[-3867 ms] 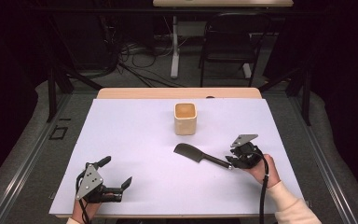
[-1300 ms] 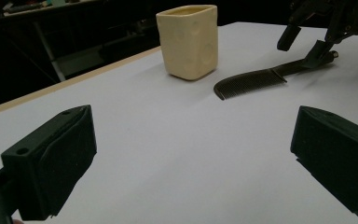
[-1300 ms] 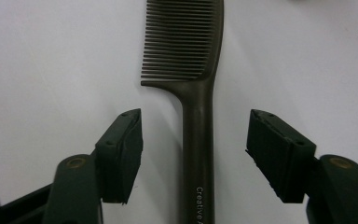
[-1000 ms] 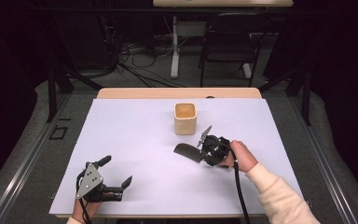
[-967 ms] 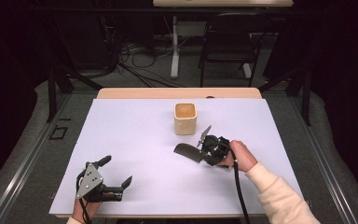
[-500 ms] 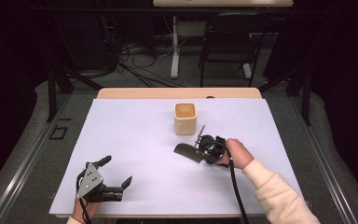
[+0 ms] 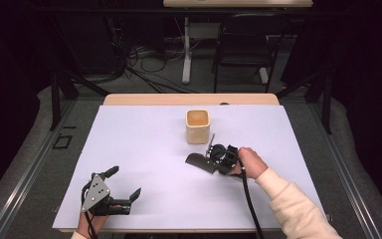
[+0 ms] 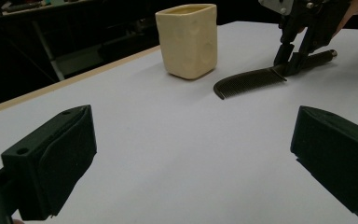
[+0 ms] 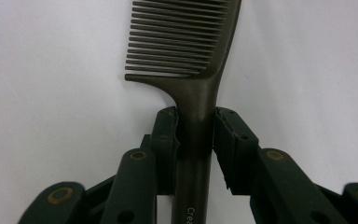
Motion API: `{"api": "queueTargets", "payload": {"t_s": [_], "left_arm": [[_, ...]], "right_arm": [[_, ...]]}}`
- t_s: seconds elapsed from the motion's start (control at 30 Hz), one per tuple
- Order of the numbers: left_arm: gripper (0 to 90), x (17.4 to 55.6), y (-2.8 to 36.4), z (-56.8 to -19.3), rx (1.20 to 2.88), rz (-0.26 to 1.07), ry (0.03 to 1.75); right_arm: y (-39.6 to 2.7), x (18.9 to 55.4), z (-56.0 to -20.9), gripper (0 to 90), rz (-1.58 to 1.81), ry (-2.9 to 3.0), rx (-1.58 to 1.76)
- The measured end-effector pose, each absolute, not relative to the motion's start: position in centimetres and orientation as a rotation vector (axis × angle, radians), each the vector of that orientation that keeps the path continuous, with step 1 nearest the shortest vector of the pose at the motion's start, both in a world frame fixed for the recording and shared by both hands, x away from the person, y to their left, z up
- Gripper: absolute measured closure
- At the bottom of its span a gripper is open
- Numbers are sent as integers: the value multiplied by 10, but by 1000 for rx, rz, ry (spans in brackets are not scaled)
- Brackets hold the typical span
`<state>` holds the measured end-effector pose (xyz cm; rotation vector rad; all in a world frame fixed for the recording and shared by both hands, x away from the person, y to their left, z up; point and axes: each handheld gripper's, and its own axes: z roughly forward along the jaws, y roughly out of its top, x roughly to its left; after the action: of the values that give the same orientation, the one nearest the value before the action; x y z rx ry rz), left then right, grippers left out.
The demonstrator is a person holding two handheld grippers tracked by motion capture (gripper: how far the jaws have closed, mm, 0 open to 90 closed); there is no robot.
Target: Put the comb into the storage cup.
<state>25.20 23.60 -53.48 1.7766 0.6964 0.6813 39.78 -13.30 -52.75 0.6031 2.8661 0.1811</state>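
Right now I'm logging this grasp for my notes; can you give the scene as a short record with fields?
surface: white table sheet
target: dark plastic comb, lying flat
container: cream square cup, upright, beyond the comb
right claw: jaws have just been closing, pads at both sides of the comb's handle
left claw: open, nothing between its pads, near the front edge

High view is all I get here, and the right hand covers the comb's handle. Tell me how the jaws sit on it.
Observer: In the right gripper view, the right gripper has one jaw on each side of the comb's handle, just below the teeth; the jaws have just been closing.
Operator: Report whether the pads touch.
Observer: Both pads look pressed against the handle.
Operator: Check that the comb is off the table.
Observer: Not yet; the left gripper view shows the comb lying flat on the table, teeth end toward the cup.
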Motion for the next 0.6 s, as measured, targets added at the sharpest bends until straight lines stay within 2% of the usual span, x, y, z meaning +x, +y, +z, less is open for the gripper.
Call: {"api": "queueTargets", "payload": {"t_s": [0.6], "left_arm": [[1, 252, 236, -535, 1778, 683, 698]], "right_arm": [[-138, 395, -523, 721, 203, 2870, 621]]}}
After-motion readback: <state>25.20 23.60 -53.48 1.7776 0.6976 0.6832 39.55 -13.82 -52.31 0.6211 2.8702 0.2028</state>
